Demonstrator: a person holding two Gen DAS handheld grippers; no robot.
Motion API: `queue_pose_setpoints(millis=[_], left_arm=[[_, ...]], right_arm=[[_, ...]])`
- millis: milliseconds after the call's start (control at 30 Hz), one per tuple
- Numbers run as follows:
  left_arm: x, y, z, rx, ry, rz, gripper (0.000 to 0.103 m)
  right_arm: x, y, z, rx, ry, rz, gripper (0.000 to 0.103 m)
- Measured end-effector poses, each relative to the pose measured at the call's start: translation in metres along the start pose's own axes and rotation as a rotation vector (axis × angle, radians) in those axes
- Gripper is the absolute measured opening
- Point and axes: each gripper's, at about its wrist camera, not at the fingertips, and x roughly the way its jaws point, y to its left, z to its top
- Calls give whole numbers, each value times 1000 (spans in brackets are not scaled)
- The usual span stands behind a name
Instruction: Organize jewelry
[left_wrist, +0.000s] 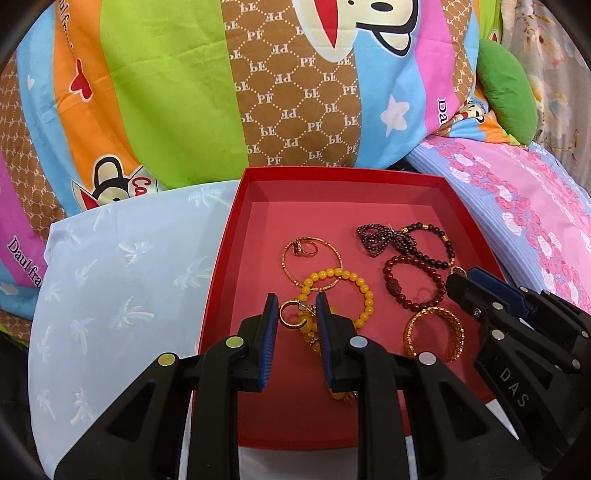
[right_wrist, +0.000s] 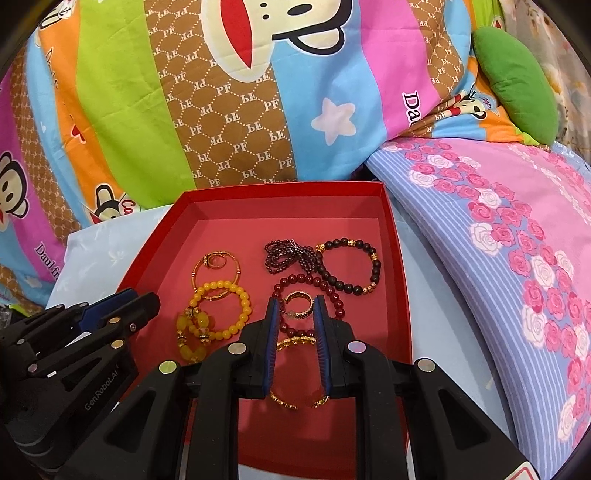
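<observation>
Nearest my left tool (left_wrist: 295, 312), a small gold ring (left_wrist: 292, 313) sits between the narrowly parted pads; I cannot tell whether they pinch it. Likewise a patterned gold ring (right_wrist: 298, 304) sits between my right tool (right_wrist: 297, 314) pads, grip unclear. Both rings show over the red box (left_wrist: 221, 254) on the bed, with the yellow bead bracelet (left_wrist: 351, 284) just beyond the left tool and the dark red bead bracelet (right_wrist: 332, 295) around the right. Each tool points down into its own half, so neither needs crossing.
</observation>
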Motion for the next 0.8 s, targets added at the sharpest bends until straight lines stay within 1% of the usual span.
queue_pose_setpoints(millis=[233, 467, 533, 600, 633, 800], left_arm=[[8, -1, -1, -2, 19, 2, 20], [10, 0, -2, -6, 18, 14, 21], [11, 0, -3, -7, 22, 12, 24], [10, 1, -3, -9, 18, 17, 32], [9, 1, -3, -9, 16, 19, 33], [4, 1, -4, -7, 12, 14, 35]], right_arm=[[8, 1, 1, -5, 7, -3, 18], [12, 4, -1, -15, 17, -12, 19], [11, 4, -1, -15, 12, -14, 19], [11, 5, -1, -17, 12, -14, 20], [10, 6, -1, -18, 12, -13, 22], [3, 10, -3, -22, 2, -20, 31]])
